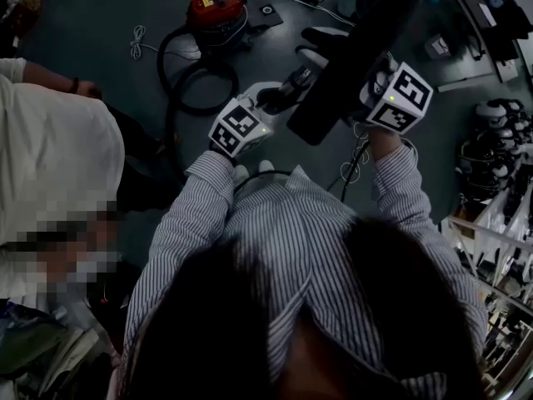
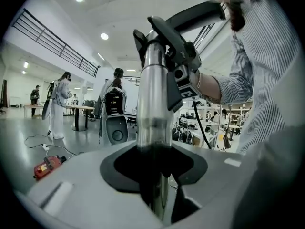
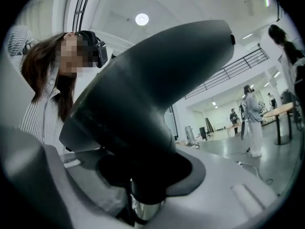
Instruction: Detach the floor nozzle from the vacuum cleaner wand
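Observation:
The black floor nozzle (image 1: 350, 57) is held up in the air in front of me, long and dark, above the grey floor. Its neck fills the right gripper view, where the floor nozzle (image 3: 143, 104) sits between the jaws of my right gripper (image 3: 143, 187), which is shut on it. The chrome wand (image 2: 152, 104) rises straight up out of my left gripper (image 2: 155, 175), shut around the tube. In the head view the left gripper (image 1: 283, 98) points at the nozzle's near end, and the right gripper (image 1: 360, 86) comes in from the right. The joint itself is hidden.
A red canister vacuum (image 1: 215, 11) with a looped black hose (image 1: 196, 82) lies on the floor ahead, a white cable (image 1: 137, 40) beside it. Another person (image 1: 50, 148) stands close on my left. Shelves of gear (image 1: 491, 165) line the right side.

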The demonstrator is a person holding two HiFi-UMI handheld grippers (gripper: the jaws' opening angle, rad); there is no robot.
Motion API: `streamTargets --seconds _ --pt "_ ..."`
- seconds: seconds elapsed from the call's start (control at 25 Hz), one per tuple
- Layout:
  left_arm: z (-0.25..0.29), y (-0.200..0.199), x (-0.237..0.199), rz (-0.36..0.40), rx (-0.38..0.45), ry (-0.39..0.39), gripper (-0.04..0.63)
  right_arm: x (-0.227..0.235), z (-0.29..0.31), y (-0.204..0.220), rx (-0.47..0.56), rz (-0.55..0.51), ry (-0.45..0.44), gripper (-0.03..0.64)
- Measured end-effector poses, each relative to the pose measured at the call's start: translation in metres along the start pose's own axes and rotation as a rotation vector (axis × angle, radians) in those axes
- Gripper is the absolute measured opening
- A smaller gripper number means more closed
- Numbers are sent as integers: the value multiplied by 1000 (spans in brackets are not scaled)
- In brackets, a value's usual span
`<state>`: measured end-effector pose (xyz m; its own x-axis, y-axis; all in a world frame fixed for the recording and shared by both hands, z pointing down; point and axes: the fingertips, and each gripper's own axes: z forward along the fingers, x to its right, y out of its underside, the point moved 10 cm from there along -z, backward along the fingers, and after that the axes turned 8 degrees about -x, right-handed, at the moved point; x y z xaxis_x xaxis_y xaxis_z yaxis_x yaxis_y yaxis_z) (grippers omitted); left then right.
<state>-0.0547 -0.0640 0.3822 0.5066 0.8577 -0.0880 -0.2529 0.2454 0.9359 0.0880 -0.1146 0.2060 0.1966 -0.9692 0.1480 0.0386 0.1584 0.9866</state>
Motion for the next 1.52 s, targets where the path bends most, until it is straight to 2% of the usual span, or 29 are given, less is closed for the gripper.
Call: streamTargets --seconds 0.08,0.2,0.24,0.32,0.4,0.48,0.64,0.8,0.96,1.16,1.52 --pt "0 -3 0 -15 6 10 153 3 -2 -1 -10 2 24 144" --pt "3 -2 2 -21 0 86 153 5 -5 -5 -29 -22 -46 144" --pt "4 4 5 -18 -26 133 152 8 -10 -13 4 -39 -72 144" --pt "3 28 18 10 -141 193 153 22 -35 -47 161 -61 -58 143" --pt "1 60 33 43 -265 147 156 41 -66 -77 281 -67 7 143" --pt "1 76 37 62 -321 91 158 52 -81 -82 277 -68 62 143" --pt "6 55 20 62 -260 44 158 51 -65 -34 140 13 108 143" --pt "4 36 3 57 -224 -6 158 46 -43 6 87 112 126 143" --pt "0 30 -7 35 -223 -79 158 39 -27 25 67 179 127 143" --pt "-8 21 -19 10 -216 -154 158 27 -14 36 63 199 131 143" --pt "-40 2 -40 -36 -189 -294 158 12 -5 68 57 235 193 144"
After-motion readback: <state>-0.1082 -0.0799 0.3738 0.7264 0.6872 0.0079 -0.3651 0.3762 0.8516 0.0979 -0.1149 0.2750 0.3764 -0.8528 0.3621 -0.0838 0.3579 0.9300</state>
